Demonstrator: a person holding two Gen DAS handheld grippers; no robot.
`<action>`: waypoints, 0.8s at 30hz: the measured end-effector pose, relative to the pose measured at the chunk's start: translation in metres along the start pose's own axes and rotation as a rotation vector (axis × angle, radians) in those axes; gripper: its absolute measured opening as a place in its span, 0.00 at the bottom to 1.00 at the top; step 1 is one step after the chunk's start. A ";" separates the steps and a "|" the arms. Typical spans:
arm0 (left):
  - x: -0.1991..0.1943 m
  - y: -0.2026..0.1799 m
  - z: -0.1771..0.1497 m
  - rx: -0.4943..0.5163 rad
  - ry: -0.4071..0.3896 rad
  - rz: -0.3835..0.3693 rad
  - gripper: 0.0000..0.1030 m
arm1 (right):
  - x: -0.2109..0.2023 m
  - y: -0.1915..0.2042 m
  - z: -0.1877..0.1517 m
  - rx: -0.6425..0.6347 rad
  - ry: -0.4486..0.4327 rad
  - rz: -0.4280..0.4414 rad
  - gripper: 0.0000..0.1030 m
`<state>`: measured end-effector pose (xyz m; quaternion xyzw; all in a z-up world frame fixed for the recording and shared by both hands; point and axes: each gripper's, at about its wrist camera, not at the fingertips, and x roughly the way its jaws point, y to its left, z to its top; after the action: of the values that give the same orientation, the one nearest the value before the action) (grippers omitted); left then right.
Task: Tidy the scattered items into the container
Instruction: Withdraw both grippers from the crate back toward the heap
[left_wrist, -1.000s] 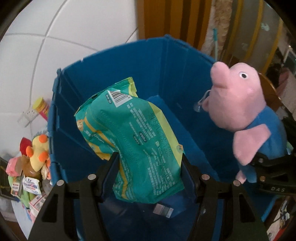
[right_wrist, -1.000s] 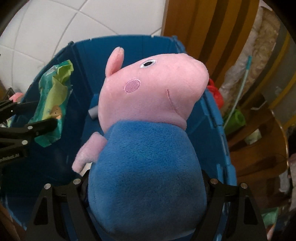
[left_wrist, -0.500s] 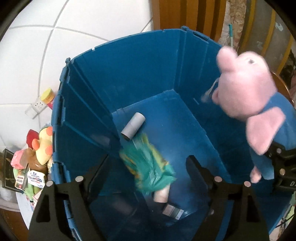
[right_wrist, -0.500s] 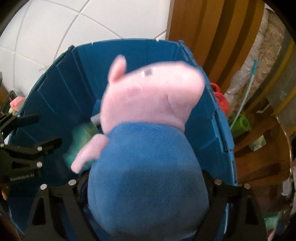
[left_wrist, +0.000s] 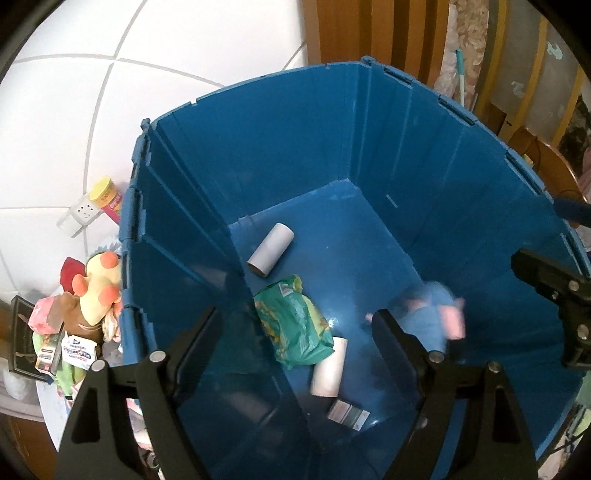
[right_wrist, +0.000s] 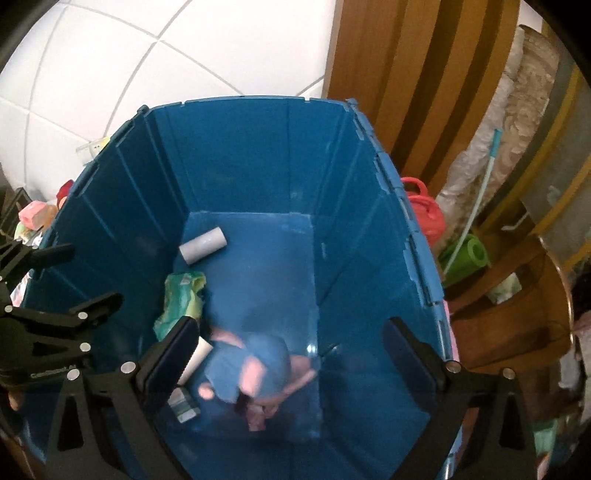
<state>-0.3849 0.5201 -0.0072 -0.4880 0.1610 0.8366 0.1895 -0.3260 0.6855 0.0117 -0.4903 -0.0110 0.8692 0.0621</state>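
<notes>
The blue container (left_wrist: 369, 155) fills both of my views, its folding walls upright and its floor bare in the far half. On that floor the pig plush (right_wrist: 255, 373), pink with a blue body, is smeared by motion blur near the close wall, so I cannot tell how it lies. Beside it sits the green snack bag (left_wrist: 295, 325), crumpled, one end resting on a cardboard tube (left_wrist: 328, 365); a second cardboard tube (left_wrist: 269, 249) lies apart, near the left wall. A small flat packet (left_wrist: 347, 410) lies just past the first tube.

My left gripper (left_wrist: 295, 332) hangs over the bin with its fingers spread wide and nothing between them. My right gripper (right_wrist: 290, 350) is the same, fingers released and bare above the plush.

Outside the left wall a heap of toys and boxes (left_wrist: 74, 325) waits, with a yellow plush (left_wrist: 99, 288) on top and a yellow-capped tube (left_wrist: 107, 195) farther back.

The risk I judge from here: the heap sits tight against the wall, so reaching for it could knock my fingers on the rim, or a pull on one piece could topple the rest.

Print on the bag, packet and boxes is too small to read; lettering on my left gripper's body is blurred.
</notes>
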 end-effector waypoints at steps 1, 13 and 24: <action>-0.003 0.001 -0.001 0.000 -0.004 0.000 0.81 | -0.002 0.001 -0.001 0.001 0.000 0.000 0.98; -0.047 0.043 -0.025 -0.040 -0.063 0.019 0.81 | -0.034 0.037 0.005 -0.010 -0.032 -0.011 1.00; -0.079 0.108 -0.060 -0.098 -0.119 0.049 0.94 | -0.050 0.100 0.004 -0.071 -0.026 -0.035 1.00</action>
<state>-0.3551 0.3857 0.0428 -0.4418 0.1204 0.8755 0.1541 -0.3137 0.5810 0.0479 -0.4805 -0.0513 0.8734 0.0595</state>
